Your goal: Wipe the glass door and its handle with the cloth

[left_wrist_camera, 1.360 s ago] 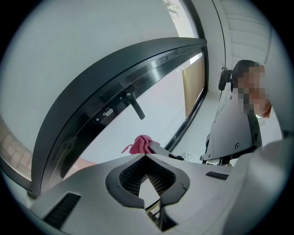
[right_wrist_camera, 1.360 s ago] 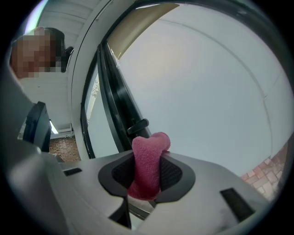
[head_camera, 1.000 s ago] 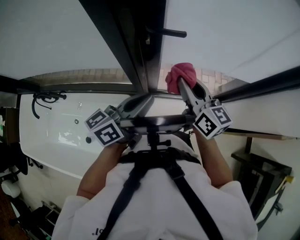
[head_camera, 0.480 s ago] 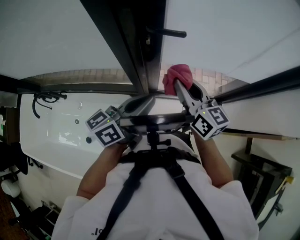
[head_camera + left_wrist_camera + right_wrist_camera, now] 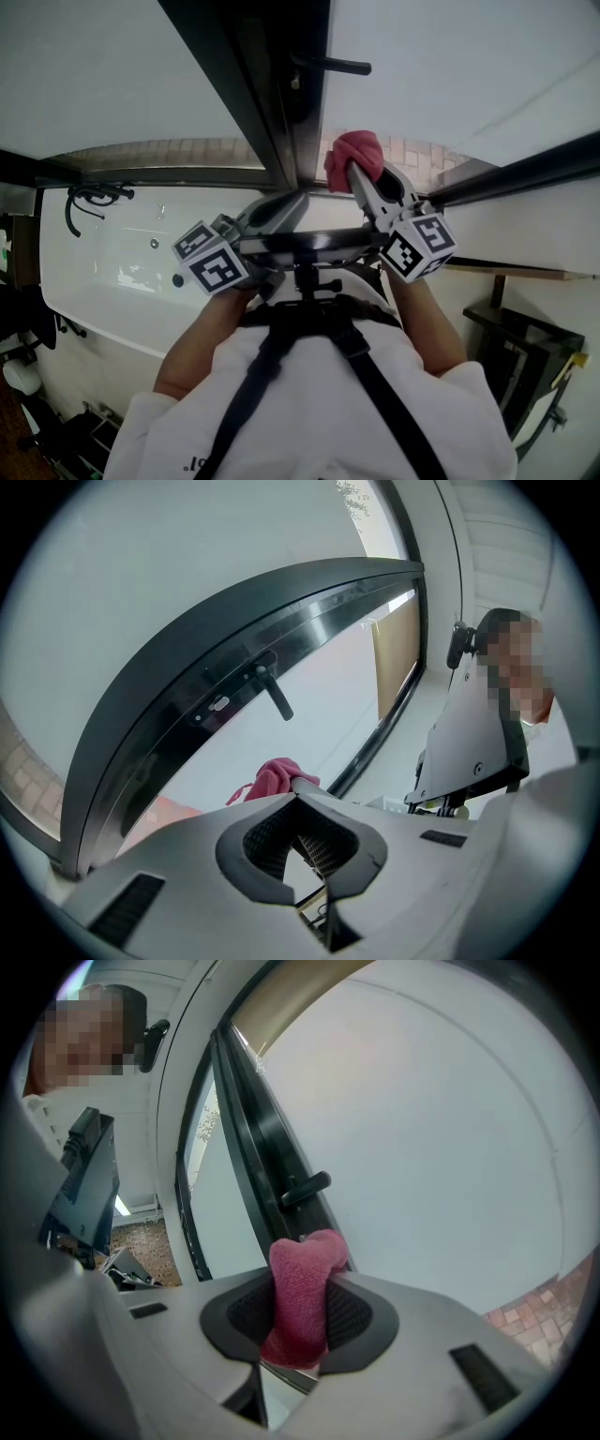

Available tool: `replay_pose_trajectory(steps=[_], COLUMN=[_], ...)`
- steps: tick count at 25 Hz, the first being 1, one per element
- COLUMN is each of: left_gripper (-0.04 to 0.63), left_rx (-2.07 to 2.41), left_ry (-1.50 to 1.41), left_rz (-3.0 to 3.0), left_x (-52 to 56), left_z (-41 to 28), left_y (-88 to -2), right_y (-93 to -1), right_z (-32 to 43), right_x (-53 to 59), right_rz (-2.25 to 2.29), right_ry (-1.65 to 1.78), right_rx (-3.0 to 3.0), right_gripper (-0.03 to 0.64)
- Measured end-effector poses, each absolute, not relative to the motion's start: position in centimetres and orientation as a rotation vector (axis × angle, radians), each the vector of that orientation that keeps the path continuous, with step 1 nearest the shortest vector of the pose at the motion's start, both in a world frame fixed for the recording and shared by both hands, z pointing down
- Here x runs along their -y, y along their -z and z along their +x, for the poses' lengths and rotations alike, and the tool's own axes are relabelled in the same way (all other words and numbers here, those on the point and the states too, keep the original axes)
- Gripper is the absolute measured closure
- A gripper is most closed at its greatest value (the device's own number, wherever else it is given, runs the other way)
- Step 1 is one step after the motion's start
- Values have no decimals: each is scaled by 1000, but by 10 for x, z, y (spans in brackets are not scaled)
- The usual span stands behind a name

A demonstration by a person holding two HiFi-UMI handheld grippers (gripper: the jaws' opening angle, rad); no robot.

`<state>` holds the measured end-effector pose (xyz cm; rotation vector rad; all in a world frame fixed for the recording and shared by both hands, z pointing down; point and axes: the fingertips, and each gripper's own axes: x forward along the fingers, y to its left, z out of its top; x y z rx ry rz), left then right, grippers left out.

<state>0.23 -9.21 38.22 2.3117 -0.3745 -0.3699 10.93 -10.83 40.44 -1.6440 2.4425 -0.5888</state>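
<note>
The right tool [image 5: 300,1309], clenched on the pink cloth [image 5: 302,1269], is the nearer one to the handle [image 5: 305,1187], which lies straight ahead up the glass door [image 5: 441,1129], while the left tool [image 5: 302,841] is closed on nothing.

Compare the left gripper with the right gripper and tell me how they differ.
The left gripper has its jaws shut on nothing; the right gripper has its jaws shut on the pink terry cloth. In the head view the right gripper reaches further towards the glass door, with its cloth beside the dark frame; the left gripper sits lower and further back. Both carry marker cubes and point at the door.
</note>
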Motion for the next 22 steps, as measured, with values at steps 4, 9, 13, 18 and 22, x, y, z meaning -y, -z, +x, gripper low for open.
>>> replay_pose_trajectory(steps=[4, 9, 13, 18, 22], left_gripper=[603, 603, 603, 603, 603], left_rx=[356, 355, 349, 353, 355], left_ry=[358, 357, 355, 352, 350], left_rz=[2317, 2316, 2319, 2323, 2324], left_x=[88, 86, 85, 85, 84], left_z=[5, 8, 9, 9, 11], left_y=[-383, -382, -382, -382, -387], right_y=[-407, -407, -401, -386, -379], right_z=[110, 112, 113, 120, 124], right_x=[108, 106, 108, 113, 113], right_rz=[-1663, -1683, -1698, -1741, -1774], right_ry=[594, 597, 558, 462, 369], right_rx=[-2451, -2461, -2468, -2479, -2507], right_gripper=[509, 509, 509, 511, 511])
